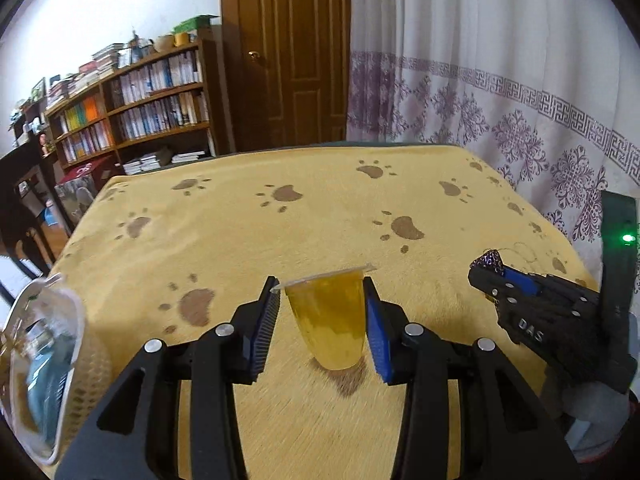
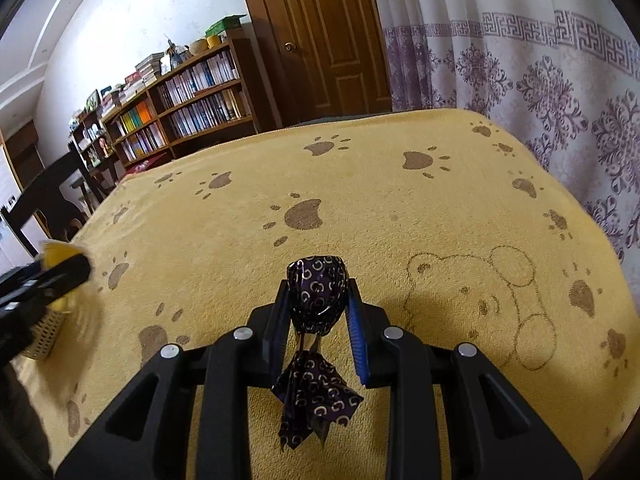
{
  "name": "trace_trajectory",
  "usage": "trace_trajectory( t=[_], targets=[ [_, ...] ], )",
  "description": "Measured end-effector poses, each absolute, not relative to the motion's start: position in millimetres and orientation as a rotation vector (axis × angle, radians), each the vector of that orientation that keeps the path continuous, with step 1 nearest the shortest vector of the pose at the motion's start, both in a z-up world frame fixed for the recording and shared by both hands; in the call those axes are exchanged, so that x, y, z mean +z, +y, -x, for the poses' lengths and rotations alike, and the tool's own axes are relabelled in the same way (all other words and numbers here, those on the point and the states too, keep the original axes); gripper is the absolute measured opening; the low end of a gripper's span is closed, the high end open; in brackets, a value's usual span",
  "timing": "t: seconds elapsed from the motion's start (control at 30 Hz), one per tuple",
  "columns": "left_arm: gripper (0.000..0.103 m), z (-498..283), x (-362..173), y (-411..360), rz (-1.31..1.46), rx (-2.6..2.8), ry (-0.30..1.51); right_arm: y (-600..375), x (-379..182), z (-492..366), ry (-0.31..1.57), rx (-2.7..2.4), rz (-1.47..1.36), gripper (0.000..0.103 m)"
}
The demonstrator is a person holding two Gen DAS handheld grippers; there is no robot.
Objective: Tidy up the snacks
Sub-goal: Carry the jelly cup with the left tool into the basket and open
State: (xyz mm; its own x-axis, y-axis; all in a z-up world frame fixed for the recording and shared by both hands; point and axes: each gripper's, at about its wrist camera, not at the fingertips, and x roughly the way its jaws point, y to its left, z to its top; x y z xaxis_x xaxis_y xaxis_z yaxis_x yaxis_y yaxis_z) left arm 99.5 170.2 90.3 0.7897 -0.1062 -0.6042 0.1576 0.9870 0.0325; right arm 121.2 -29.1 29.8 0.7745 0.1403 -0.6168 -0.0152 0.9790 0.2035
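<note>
The left gripper (image 1: 322, 312) is clamped on a yellow jelly cup (image 1: 329, 320), its film lid level, lifted above the near middle of the tabletop (image 1: 280, 240) with its paw-print cloth. Only the left wrist view shows a clear plastic container (image 1: 40, 360) at the near left edge, blurred. The right gripper (image 2: 318, 308) pinches a purple foil-wrapped candy (image 2: 316, 300), its twisted tail hanging toward the camera. Only the right wrist view shows a woven basket (image 2: 42, 336) at the left edge.

Left tongs (image 1: 322, 312) clamped on load; right tongs (image 2: 318, 304) likewise.
</note>
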Motion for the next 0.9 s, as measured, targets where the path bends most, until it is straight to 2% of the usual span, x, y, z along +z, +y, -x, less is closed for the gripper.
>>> trace_trajectory(
  t=[0.27, 0.9],
  targets=[
    [0.042, -54.3, 112.0, 212.2, -0.066, -0.068, 0.590, 13.8, 47.9, -94.9, 0.623, 0.112, -0.062, 0.027],
    [0.042, 12.6, 134.8, 298.1, -0.015, 0.064, 0.533, 97.9, 65.4, -34.1, 0.592, 0.273, 0.047, 0.027]
  ],
)
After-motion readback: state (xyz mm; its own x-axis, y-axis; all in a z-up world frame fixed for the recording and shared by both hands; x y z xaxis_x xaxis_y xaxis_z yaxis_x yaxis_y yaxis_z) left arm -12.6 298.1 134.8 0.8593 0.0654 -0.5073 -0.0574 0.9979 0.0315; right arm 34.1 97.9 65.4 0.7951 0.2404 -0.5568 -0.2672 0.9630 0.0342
